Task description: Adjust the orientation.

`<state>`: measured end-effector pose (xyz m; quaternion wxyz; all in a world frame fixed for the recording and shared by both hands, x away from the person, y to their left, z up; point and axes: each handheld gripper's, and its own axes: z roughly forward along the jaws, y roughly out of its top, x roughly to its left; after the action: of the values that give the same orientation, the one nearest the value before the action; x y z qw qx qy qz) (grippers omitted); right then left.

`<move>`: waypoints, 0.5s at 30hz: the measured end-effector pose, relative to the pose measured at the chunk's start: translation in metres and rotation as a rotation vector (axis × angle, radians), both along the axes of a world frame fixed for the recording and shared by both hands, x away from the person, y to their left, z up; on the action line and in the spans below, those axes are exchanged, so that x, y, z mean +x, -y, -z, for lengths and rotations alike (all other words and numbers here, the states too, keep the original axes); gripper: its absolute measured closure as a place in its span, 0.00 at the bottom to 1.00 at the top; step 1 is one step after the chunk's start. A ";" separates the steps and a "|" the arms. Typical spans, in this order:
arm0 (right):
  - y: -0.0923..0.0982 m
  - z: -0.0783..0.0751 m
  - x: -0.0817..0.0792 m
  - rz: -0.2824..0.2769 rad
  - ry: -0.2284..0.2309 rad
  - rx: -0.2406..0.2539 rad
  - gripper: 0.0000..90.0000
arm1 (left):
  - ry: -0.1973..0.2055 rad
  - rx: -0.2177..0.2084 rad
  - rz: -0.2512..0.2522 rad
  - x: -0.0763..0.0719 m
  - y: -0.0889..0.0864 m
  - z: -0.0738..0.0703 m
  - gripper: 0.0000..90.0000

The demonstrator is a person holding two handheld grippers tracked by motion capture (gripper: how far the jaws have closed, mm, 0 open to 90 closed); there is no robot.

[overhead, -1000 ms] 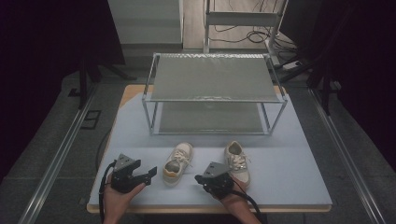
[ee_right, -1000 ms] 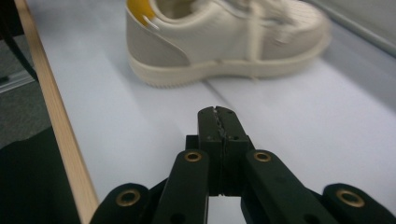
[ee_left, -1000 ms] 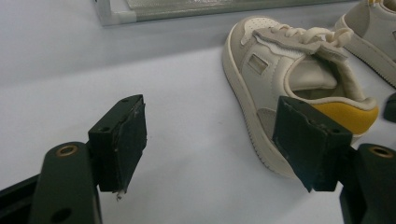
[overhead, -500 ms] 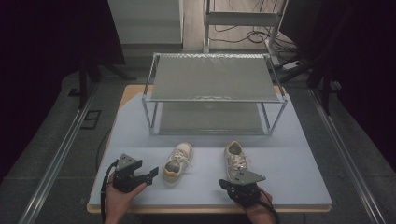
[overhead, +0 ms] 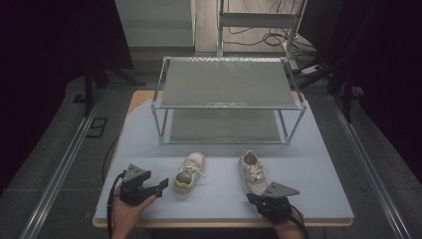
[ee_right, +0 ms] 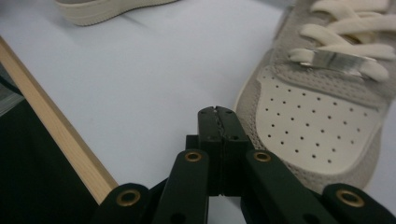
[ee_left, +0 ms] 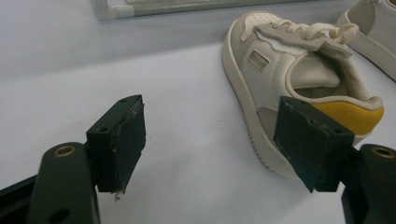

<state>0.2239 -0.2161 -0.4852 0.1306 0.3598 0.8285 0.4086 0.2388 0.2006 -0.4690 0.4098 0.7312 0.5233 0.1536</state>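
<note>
While the left tongs are standing wide open with nothing between them, the yellow-heeled shoe is lying just beside their tip, heel toward them. The right tongs are sitting fully closed and empty, just beside the toe of the second shoe. Both shoes are resting on the pale blue surface, near its front edge, before a two-tier metal rack.

place: lab | cues: dark curtains, floor rails (loose cables)
</note>
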 end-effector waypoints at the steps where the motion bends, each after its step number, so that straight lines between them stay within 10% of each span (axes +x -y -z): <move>1: 0.005 0.000 0.000 0.013 -0.004 0.003 1.00 | 0.000 -0.001 0.000 0.000 0.000 0.000 0.28; 15: 0.044 -0.001 0.009 0.132 -0.041 0.031 1.00 | 0.002 0.002 -0.004 -0.001 -0.003 -0.001 0.28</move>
<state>0.2330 -0.2602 -0.4840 0.1350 0.4240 0.7991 0.4044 0.2376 0.2031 -0.4676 0.4092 0.7303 0.5245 0.1555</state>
